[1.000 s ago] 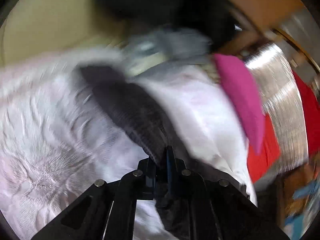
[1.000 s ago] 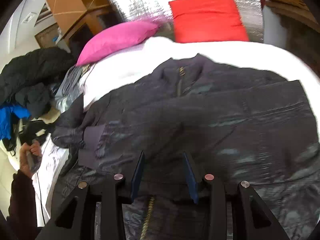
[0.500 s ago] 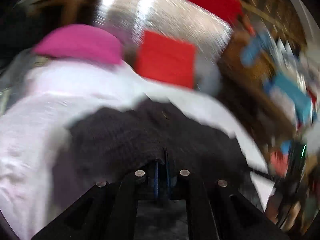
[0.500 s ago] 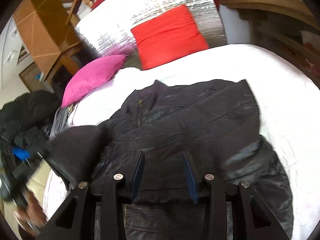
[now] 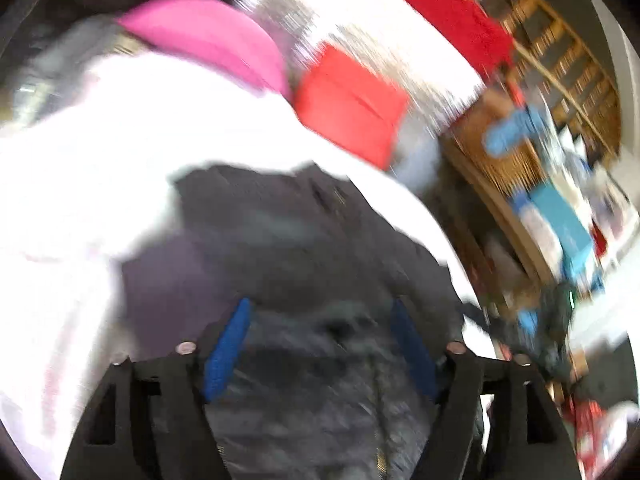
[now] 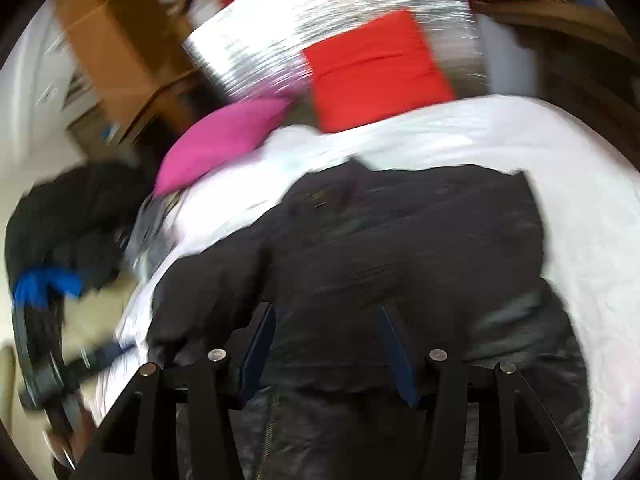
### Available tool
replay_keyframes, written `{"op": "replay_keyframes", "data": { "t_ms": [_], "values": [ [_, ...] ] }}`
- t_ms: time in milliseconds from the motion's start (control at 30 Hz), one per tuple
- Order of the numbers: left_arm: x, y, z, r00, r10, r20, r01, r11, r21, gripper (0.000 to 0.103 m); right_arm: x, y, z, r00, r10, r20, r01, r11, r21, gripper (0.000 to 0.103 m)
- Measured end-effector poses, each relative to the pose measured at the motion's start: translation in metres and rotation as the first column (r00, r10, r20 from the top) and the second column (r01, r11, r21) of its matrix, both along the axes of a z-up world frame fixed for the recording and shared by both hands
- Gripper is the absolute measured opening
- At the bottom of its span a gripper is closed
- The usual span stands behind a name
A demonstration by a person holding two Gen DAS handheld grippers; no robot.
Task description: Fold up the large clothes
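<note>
A large black jacket (image 6: 400, 240) lies spread on the white bed cover (image 6: 580, 208), collar toward the pillows, both sleeves folded in over the body. It also shows in the left wrist view (image 5: 300, 248), blurred. My left gripper (image 5: 320, 312) is open and empty, just above the jacket's lower part. My right gripper (image 6: 326, 316) is open and empty above the jacket's hem.
A pink pillow (image 6: 220, 136) and a red pillow (image 6: 376, 68) lean on a silver headboard (image 6: 320, 12). A pile of dark and blue clothes (image 6: 72, 220) lies left of the bed. Wooden shelves (image 5: 560, 100) with clutter stand to the right.
My left gripper carried the jacket's sleeve across onto the body, then opened and let it go. My right gripper stayed open and drew back slightly.
</note>
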State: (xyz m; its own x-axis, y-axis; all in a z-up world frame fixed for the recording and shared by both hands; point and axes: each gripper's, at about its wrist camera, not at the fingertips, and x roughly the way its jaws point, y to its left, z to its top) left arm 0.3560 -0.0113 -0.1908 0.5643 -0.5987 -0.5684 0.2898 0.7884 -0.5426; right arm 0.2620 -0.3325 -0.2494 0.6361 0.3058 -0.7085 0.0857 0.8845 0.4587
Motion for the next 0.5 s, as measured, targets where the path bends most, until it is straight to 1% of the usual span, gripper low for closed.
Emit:
{"op": "replay_keyframes", "data": {
  "t_ms": [33,67,100,167,233,300,367,400,433,467,500],
  "values": [
    [0.007,0.019,-0.003,0.998,0.063,0.002,-0.063,0.998,-0.006,0.078,0.003,0.015,0.001,0.999,0.04,0.01,-0.04,0.999,-0.004,0.059],
    [0.014,0.034,-0.008,0.994,0.111,-0.021,-0.112,0.994,-0.017,0.078,0.005,0.028,0.002,0.997,0.07,0.02,-0.07,0.997,-0.017,0.063],
    [0.023,0.053,-0.019,0.982,0.166,-0.085,-0.171,0.984,-0.053,0.077,0.007,0.042,0.004,0.994,0.1,0.03,-0.099,0.994,-0.039,0.067],
    [0.033,0.077,-0.037,0.963,0.204,-0.175,-0.228,0.965,-0.129,0.077,0.011,0.071,0.005,0.988,0.15,0.043,-0.144,0.983,-0.113,0.073],
    [0.04,0.087,-0.046,0.947,0.231,-0.224,-0.261,0.958,-0.115,0.077,0.017,0.104,0.006,0.975,0.22,0.045,-0.206,0.956,-0.209,0.074],
    [0.051,0.091,-0.054,0.941,0.215,-0.262,-0.251,0.962,-0.111,0.077,0.024,0.131,0.004,0.962,0.272,0.026,-0.252,0.92,-0.299,0.075],
    [0.06,0.085,-0.063,0.943,0.143,-0.3,-0.195,0.969,-0.15,0.077,0.032,0.157,0.0,0.947,0.322,0.006,-0.293,0.869,-0.398,0.075],
    [0.065,0.08,-0.067,0.942,0.104,-0.318,-0.163,0.973,-0.164,0.077,0.038,0.17,-0.005,0.945,0.328,-0.008,-0.293,0.832,-0.47,0.075],
    [0.067,0.08,-0.071,0.939,0.095,-0.33,-0.155,0.975,-0.16,0.077,0.045,0.178,-0.009,0.948,0.318,-0.023,-0.281,0.8,-0.529,0.075],
    [0.066,0.08,-0.072,0.936,0.1,-0.338,-0.159,0.975,-0.154,0.076,0.05,0.182,-0.014,0.949,0.315,-0.03,-0.278,0.786,-0.553,0.075],
    [0.067,0.081,-0.075,0.933,0.105,-0.344,-0.168,0.973,-0.157,0.07,0.056,0.185,-0.017,0.95,0.311,-0.036,-0.276,0.776,-0.567,0.075]
  ]
}}
